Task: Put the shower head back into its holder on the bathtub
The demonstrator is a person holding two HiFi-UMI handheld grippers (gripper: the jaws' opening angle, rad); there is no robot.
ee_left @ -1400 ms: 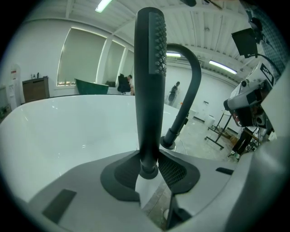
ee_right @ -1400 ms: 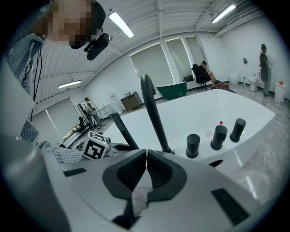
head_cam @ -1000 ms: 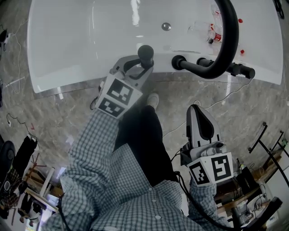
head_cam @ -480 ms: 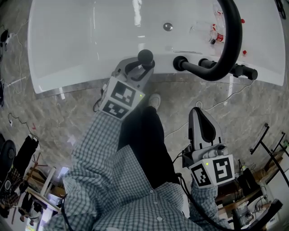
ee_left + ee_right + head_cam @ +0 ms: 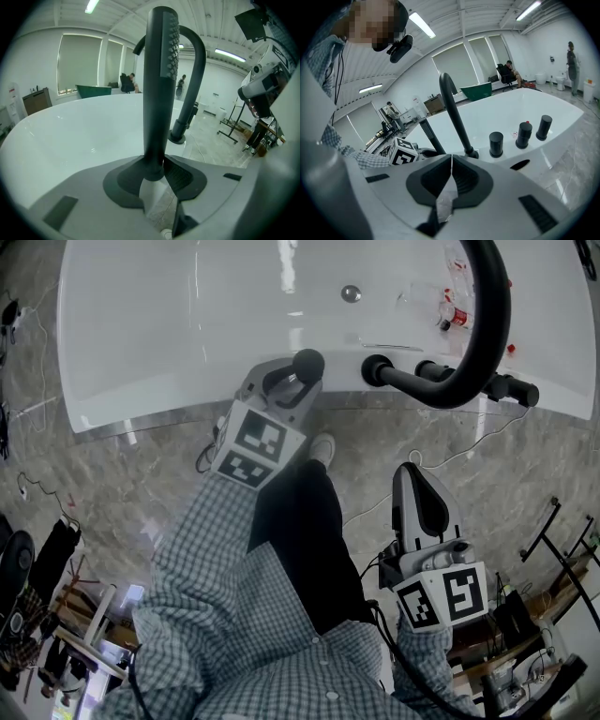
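Gripping shower head [image 5: 158, 84] upright: left gripper [image 5: 157, 172] clamped on its handle; at bathtub [image 5: 131, 343] rim beside faucet [image 5: 483, 334] | tub basin: drain [image 5: 351, 293]; bottle [image 5: 451, 315] | right gripper [image 5: 450, 183] closed, empty

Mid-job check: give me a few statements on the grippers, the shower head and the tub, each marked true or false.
1. The left gripper has its jaws clamped on the shower head. True.
2. The right gripper grips the faucet. False: its jaws are together on nothing, and it hangs over the floor, away from the faucet and the bathtub.
3. The shower head is white. False: it is black.
4. The shower head stands upright in the left gripper view. True.
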